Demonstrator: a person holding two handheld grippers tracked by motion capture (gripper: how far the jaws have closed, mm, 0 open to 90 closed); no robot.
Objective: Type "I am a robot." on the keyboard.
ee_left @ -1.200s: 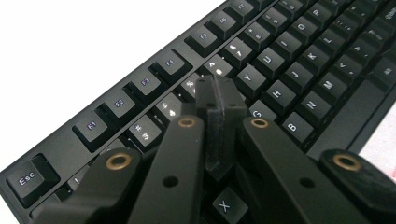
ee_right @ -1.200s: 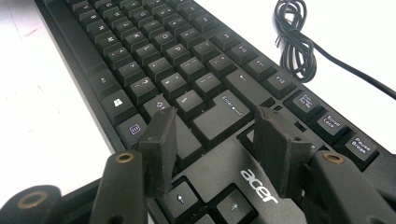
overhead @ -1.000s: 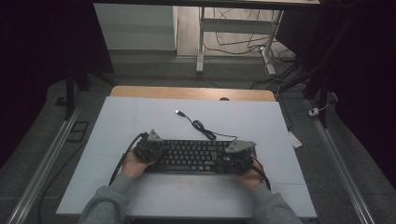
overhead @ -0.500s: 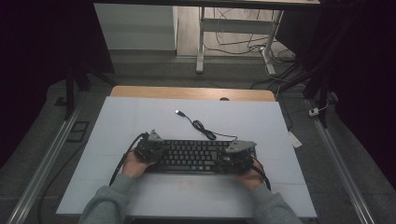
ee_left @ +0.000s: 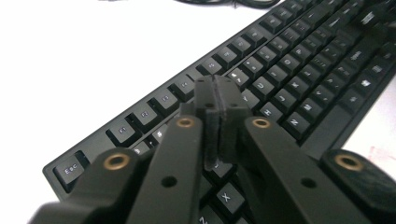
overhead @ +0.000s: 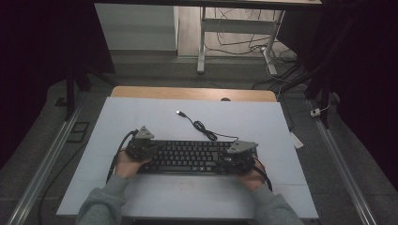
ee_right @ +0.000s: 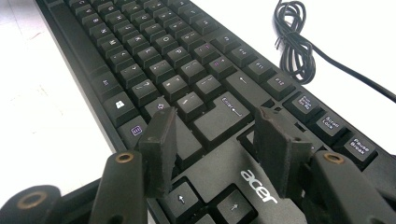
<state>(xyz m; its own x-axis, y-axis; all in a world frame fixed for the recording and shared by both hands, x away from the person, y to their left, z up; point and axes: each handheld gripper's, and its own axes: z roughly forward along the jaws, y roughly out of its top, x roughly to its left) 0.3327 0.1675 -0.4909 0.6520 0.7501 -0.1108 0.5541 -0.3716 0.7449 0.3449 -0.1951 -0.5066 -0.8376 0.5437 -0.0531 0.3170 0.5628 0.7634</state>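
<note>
A keyboard (overhead: 190, 157) lies across the near middle of the table (overhead: 141, 112), its long side running left to right. Its cable (overhead: 202, 126) runs from the far edge, bunches in a small coil just behind the keyboard, and ends in a plug (overhead: 179, 113) farther back, toward the table's middle. The left gripper (overhead: 141, 146) sits over the keyboard's left end, above the keys near the Esc corner. The right gripper (overhead: 238, 154) sits over the right end, above the arrow keys. A hand (overhead: 126, 165) holds each from the near side.
</note>
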